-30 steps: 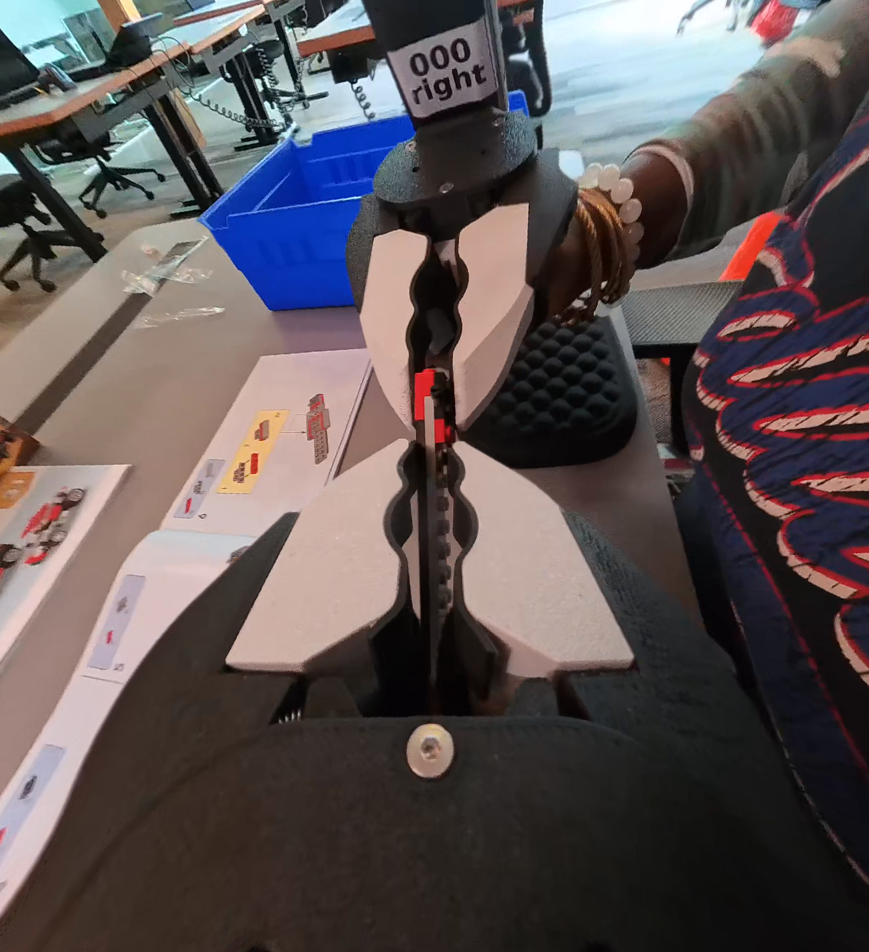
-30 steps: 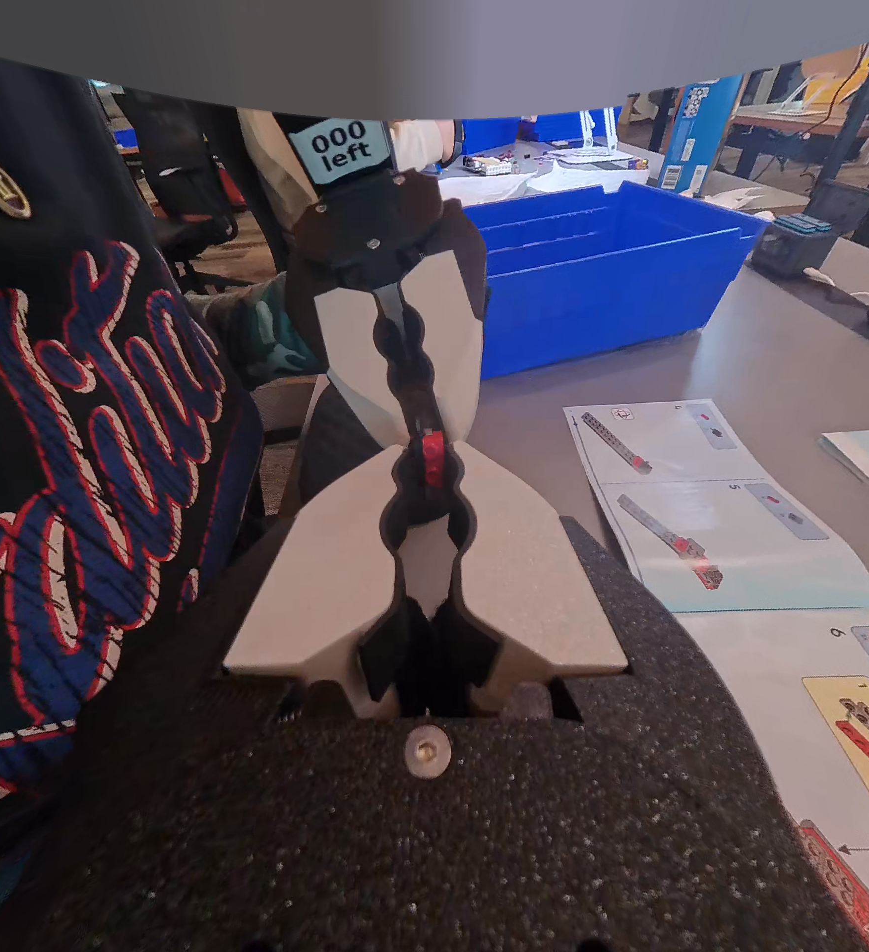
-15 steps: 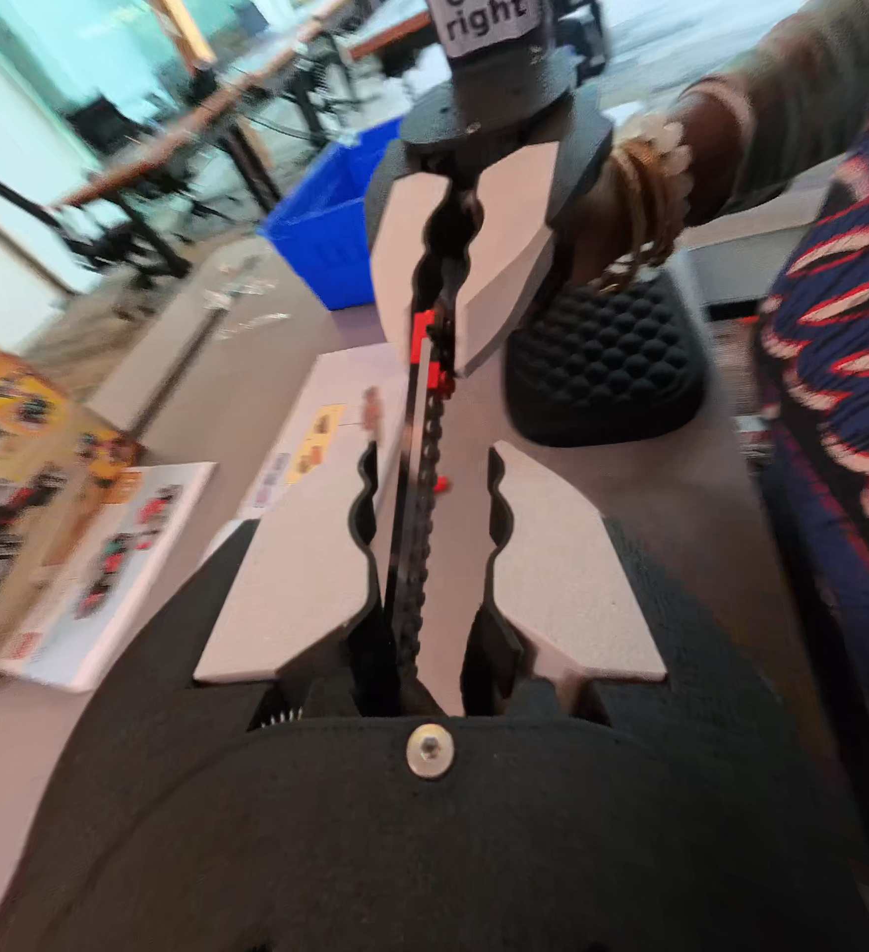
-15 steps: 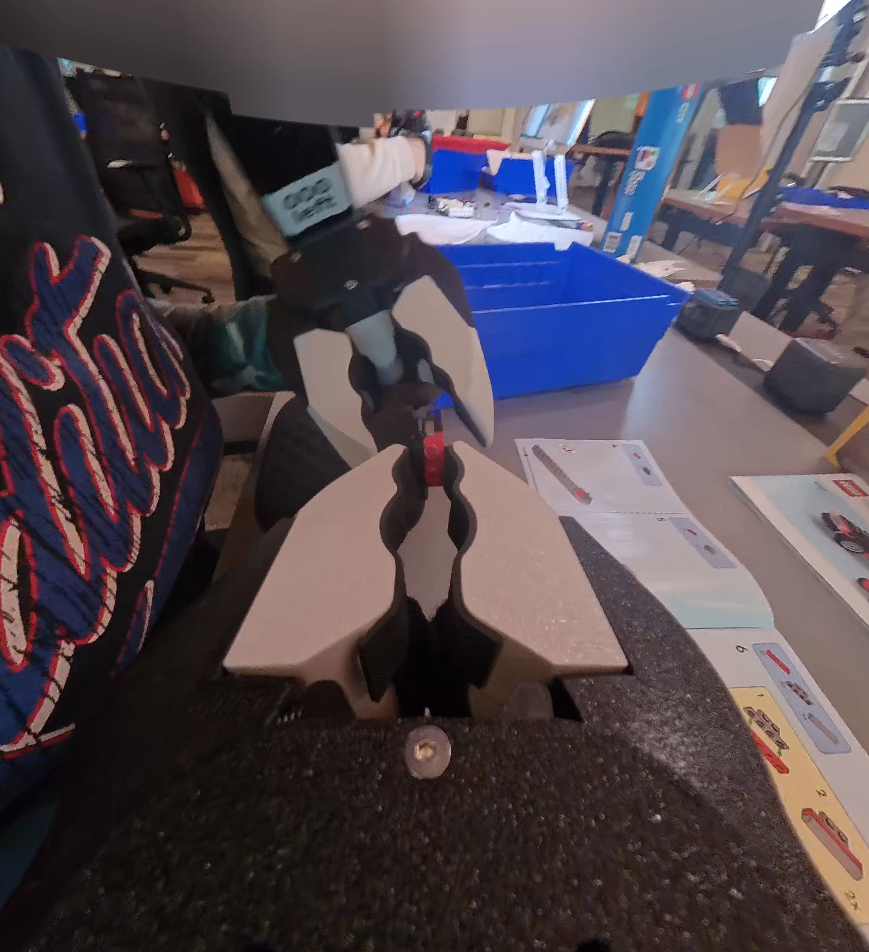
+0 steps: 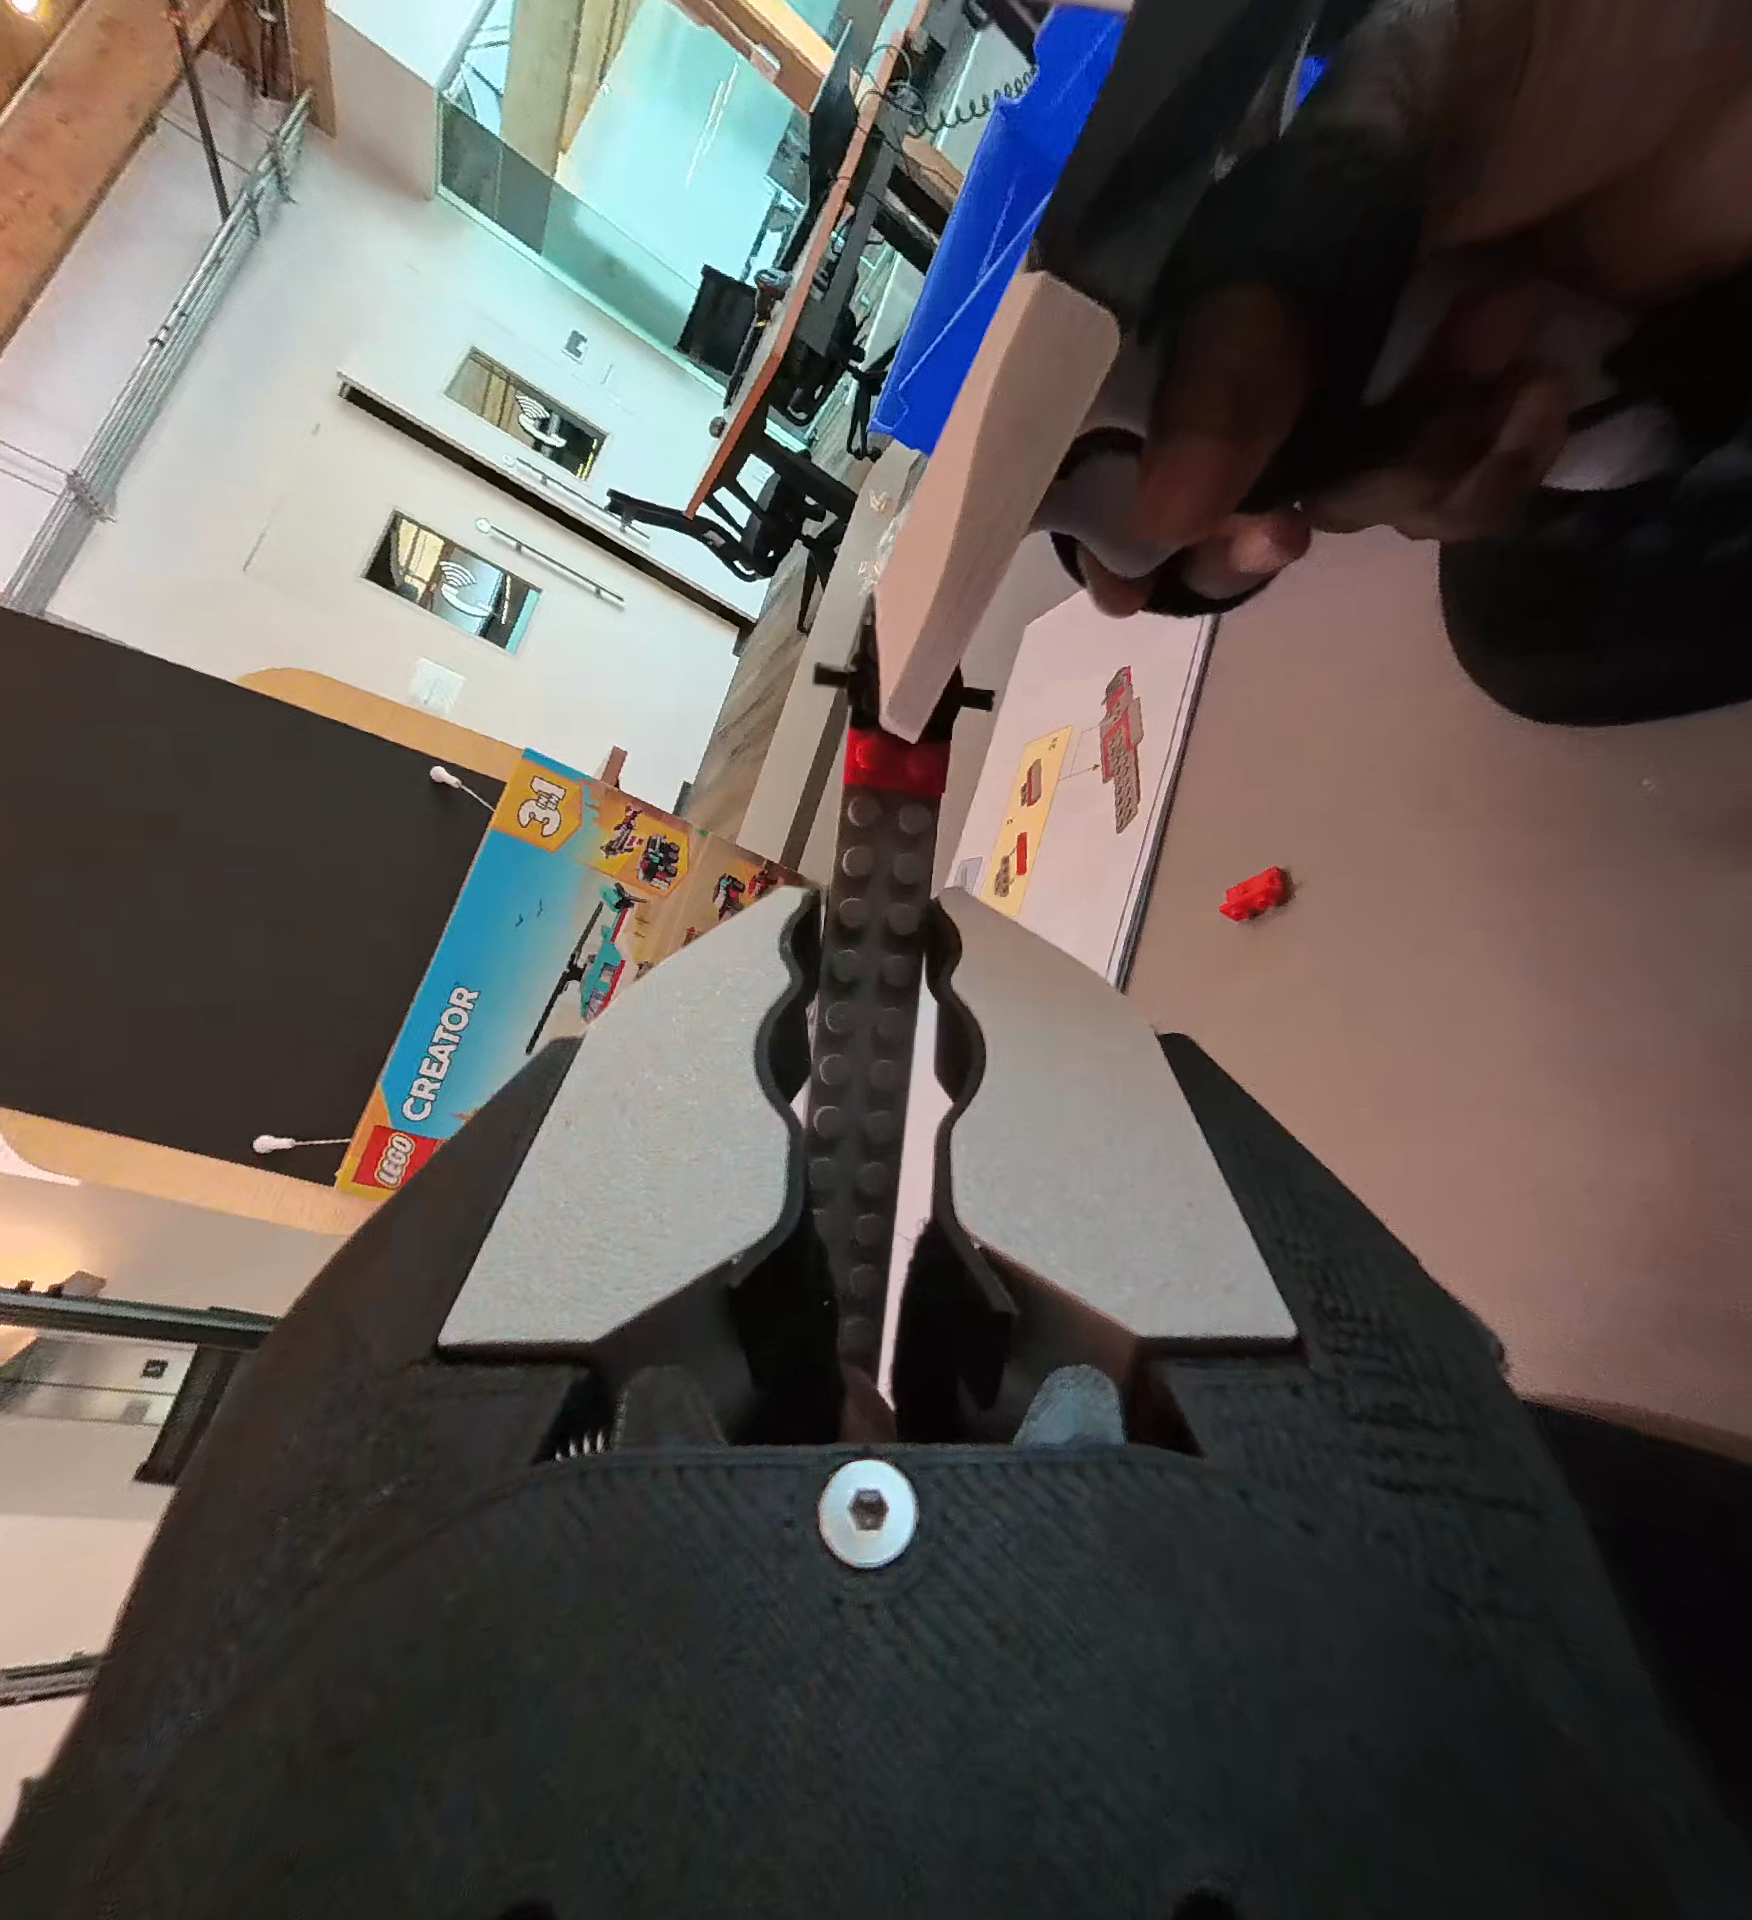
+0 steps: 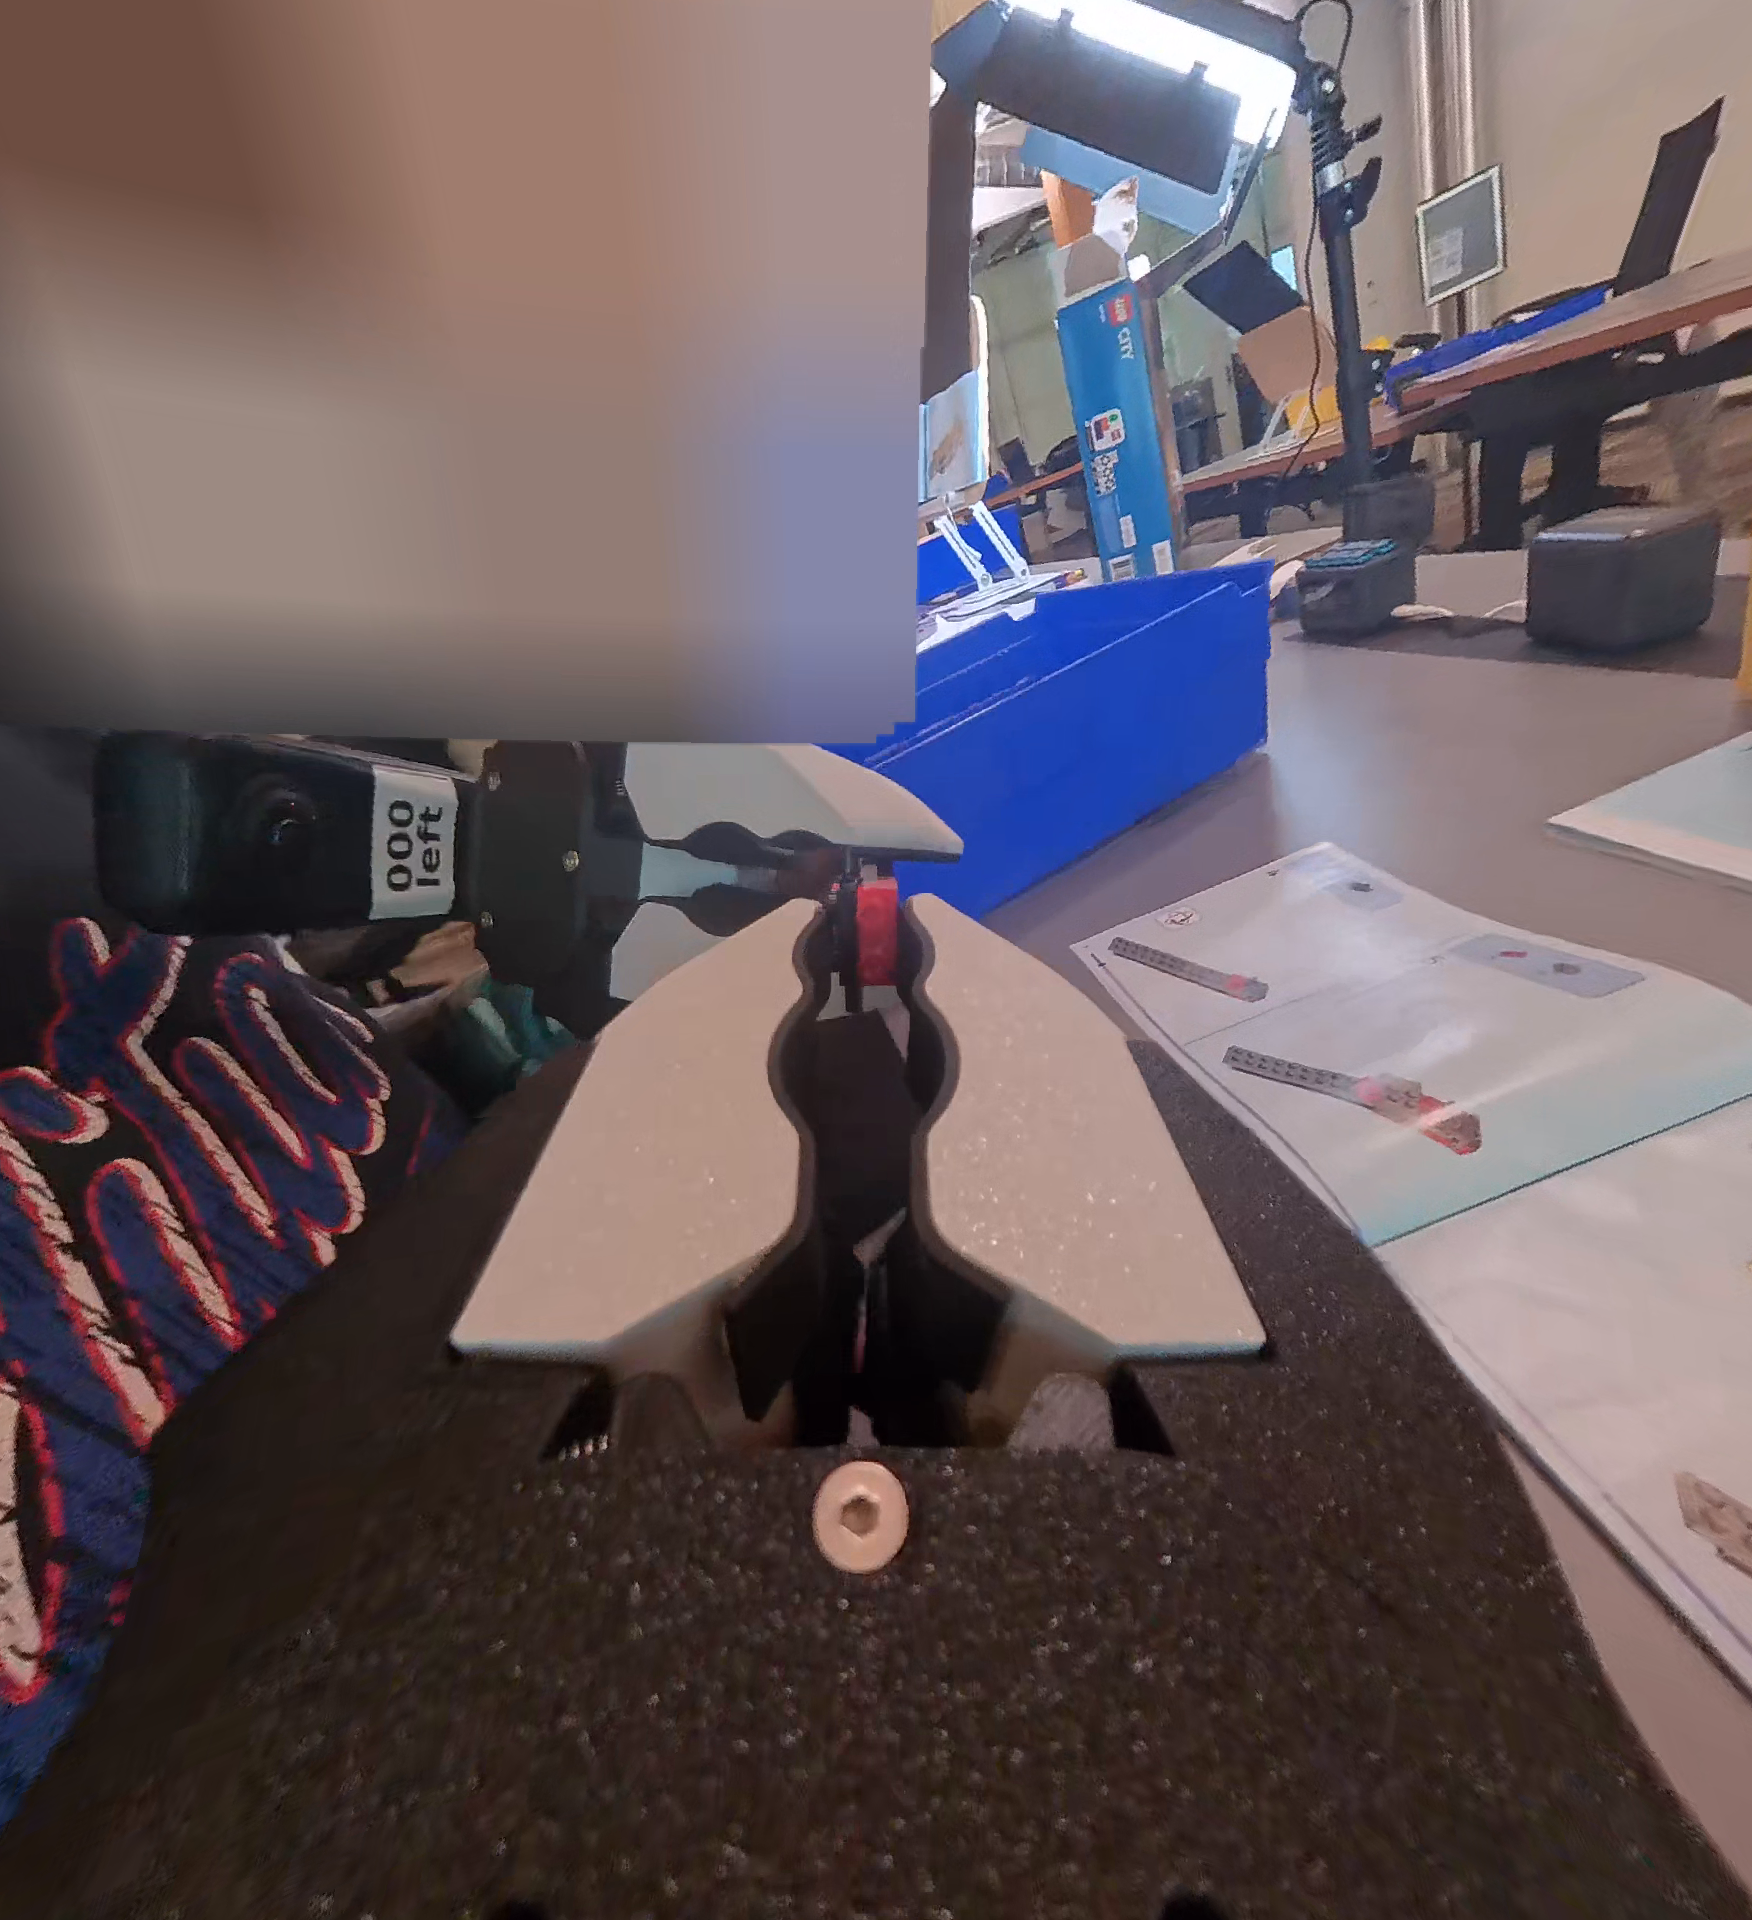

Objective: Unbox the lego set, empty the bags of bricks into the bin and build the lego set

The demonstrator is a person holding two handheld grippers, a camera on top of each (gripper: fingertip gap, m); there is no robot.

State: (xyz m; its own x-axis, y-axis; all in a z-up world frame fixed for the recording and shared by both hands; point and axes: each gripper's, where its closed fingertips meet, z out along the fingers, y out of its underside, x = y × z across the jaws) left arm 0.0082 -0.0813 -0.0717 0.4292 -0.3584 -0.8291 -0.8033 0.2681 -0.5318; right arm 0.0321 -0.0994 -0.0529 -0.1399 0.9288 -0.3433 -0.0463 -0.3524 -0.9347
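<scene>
Compared with a second ago, the left hand-held gripper (image 5: 870, 914) is now rolling onto its side, so the box (image 5: 539, 966) and the room are showing tilted in its view, and the long grey plate (image 5: 867, 1029) it is pinching edge to edge is presenting its studs to the camera instead of its thin edge. Half a second ago those fingers were spread around the plate; now they are pressing on it again, which I judge a regrip to steady the plate for seating the red brick (image 5: 893, 756) at its far end. The right hand-held gripper (image 6: 859, 914) is meeting it crosswise, fingers pressed together on that end. A loose red piece (image 5: 1254, 894) is lying on the counter (image 5: 1474, 1039) beside the manual (image 5: 1080, 769); the bin (image 6: 1090, 707) is sitting beyond.
</scene>
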